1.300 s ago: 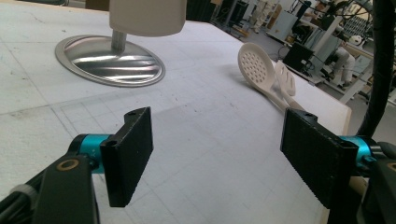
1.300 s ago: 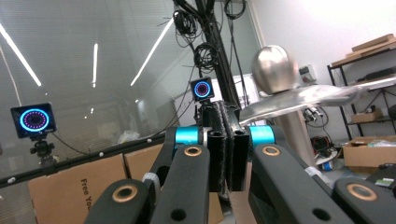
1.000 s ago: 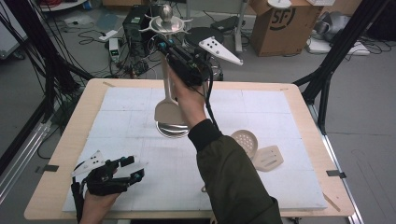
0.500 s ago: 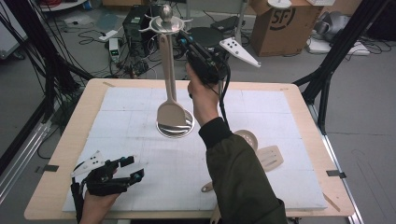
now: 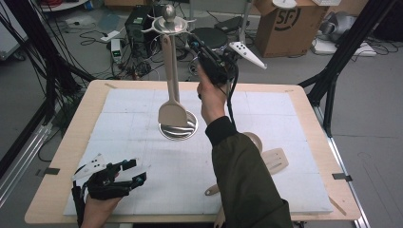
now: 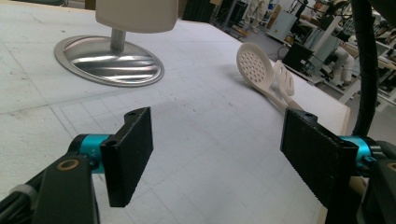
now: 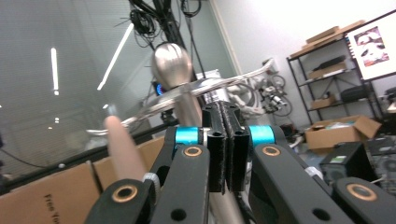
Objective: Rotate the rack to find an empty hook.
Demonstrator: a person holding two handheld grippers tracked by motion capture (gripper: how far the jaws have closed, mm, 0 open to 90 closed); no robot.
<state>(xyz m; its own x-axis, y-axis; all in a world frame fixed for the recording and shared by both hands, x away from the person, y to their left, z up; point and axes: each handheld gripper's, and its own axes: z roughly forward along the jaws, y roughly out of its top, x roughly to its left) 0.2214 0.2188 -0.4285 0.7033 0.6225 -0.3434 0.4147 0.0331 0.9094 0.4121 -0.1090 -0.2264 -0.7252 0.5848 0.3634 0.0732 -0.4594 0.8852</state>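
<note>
Right tongs [image 7: 225,112] clenched on nothing, pads pressed flat together, hanging high beside the top of the shiny steel utensil stand [image 5: 188,130], just right of its knob and hook arms. Left tongs [image 6: 219,149] released, jaws wide apart and empty, resting low on the table [image 5: 62,190], well in front of the stand and to its left. On a hook of the stand, the pale beige plastic spatula [image 5: 171,112]: hanging straight down along the post, blade just above the round base, free of both tongs. To the right of the stand and nearer the person, flat on the white mat: a beige round perforated skimmer [image 6: 254,65] and, just beside it, a beige slotted turner [image 6: 286,84], partly behind the sleeve in the high view. Likely trouble from here: a brush of the right tongs or their trailing cable against a hook arm, enough to set the spatula swinging, slip it off the hook, or rock the tall stand; also a sleeve dragged across the two utensils still lying on the mat. Against the frame a second earlier: right tongs then tight up against the handle's top at the hook, now drawn off to the right of the stand; spatula now hanging alone; left tongs unmoved.
</note>
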